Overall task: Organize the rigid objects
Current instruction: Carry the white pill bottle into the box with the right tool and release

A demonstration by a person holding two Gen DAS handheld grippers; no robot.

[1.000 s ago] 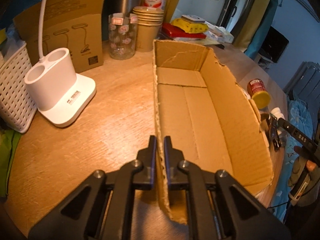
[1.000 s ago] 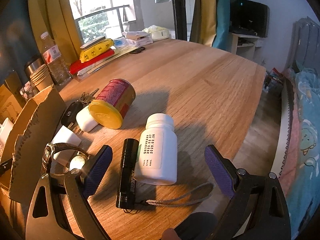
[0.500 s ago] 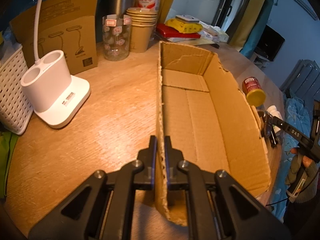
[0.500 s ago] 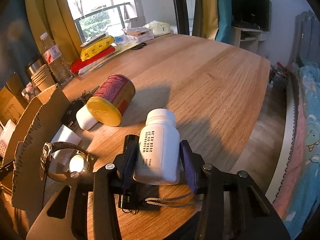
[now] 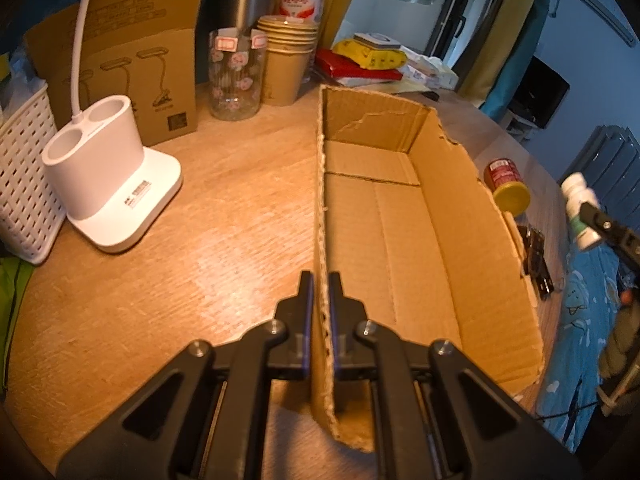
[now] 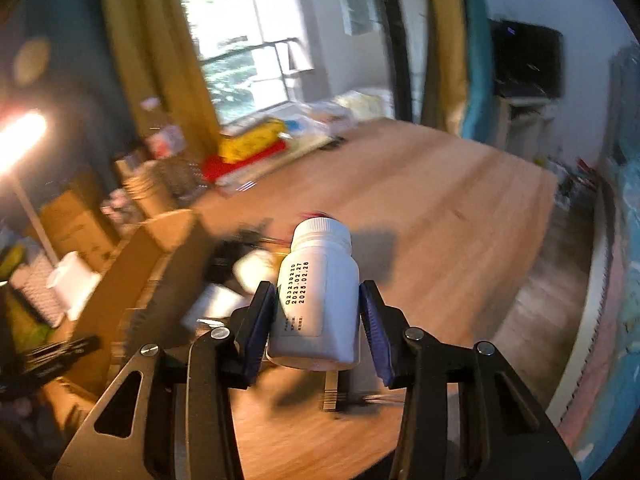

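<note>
Wood makes up the big brown surface (image 5: 224,208) that fills most of the left wrist picture. A long cardboard box (image 5: 404,240) sits on it, open at the top, running from the middle of the picture toward the lower right. The left tool (image 5: 320,304) is at the bottom middle, and its two fingers are pressed together on the near left wall of the box, one finger inside and one outside. At the left stands a white lamp base (image 5: 108,184) with two round holes, and a white basket (image 5: 24,192) is at the far left edge. Near the top are a flowered glass jar (image 5: 236,76) and a stack of paper cups (image 5: 288,60). To the right of the box a red can (image 5: 507,182) with a yellow lid lies on its side. In the right wrist picture, the right tool (image 6: 318,312) is clamped on a white bottle (image 6: 320,292) near the middle, one blue pad on each side. The bottle is up in the air above the surface, with its cap pointing away. The room behind it is blurry.
</note>
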